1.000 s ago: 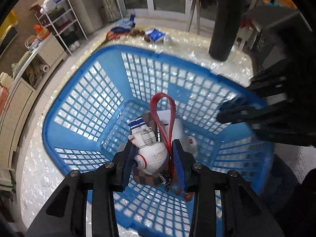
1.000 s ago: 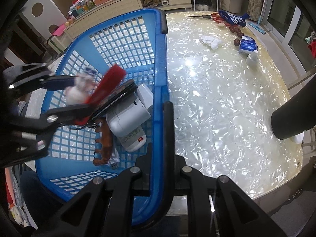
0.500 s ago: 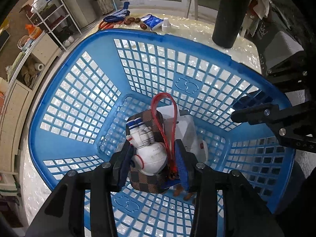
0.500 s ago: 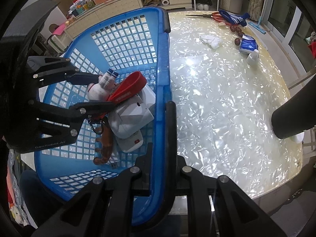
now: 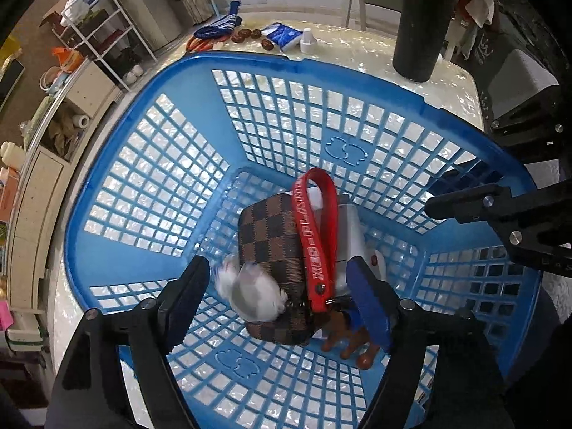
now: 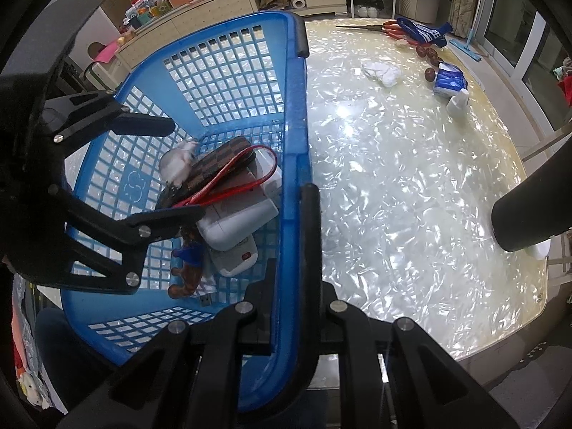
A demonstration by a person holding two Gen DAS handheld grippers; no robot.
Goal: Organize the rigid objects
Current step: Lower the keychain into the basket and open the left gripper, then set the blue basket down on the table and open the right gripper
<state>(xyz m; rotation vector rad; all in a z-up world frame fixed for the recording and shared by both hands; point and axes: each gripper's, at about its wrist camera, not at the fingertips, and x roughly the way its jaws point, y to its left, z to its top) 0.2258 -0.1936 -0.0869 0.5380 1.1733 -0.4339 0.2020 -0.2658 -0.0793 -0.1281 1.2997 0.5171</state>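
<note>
Here the left gripper [image 5: 277,295] hangs over the blue basket [image 5: 150,250] with its jaws spread wide and nothing between them. Just below the gap, a small white toy figure [image 5: 252,295], blurred in both views, sits at the near end of a brown checkered wallet [image 5: 270,236], with a red strap [image 5: 318,236] looped over the wallet beside it. The strap's lower end meets a metal ring at the wallet's near corner. Under the wallet lies a white box-shaped device [image 6: 236,221] with a small red button, and next to that a brown toy animal [image 6: 187,277] rests on the basket floor, partly hidden by the blue pad of the left gripper's finger in the left view. All these things are piled toward one side of the basket's bottom. The right gripper [image 6: 287,246] is pinched onto the basket's rim, one finger inside the wall and one outside. The basket stands on a pale, glossy table [image 6: 411,196]. At the table's far end lie a blue tissue packet [image 6: 448,78], a striped blue sock [image 6: 423,34], a crumpled white cloth [image 6: 382,71], a few dark round nuts [image 6: 430,62] and a small white bottle [image 6: 457,102]. A tall black cylinder [image 5: 420,21] stands near the table's edge.
</note>
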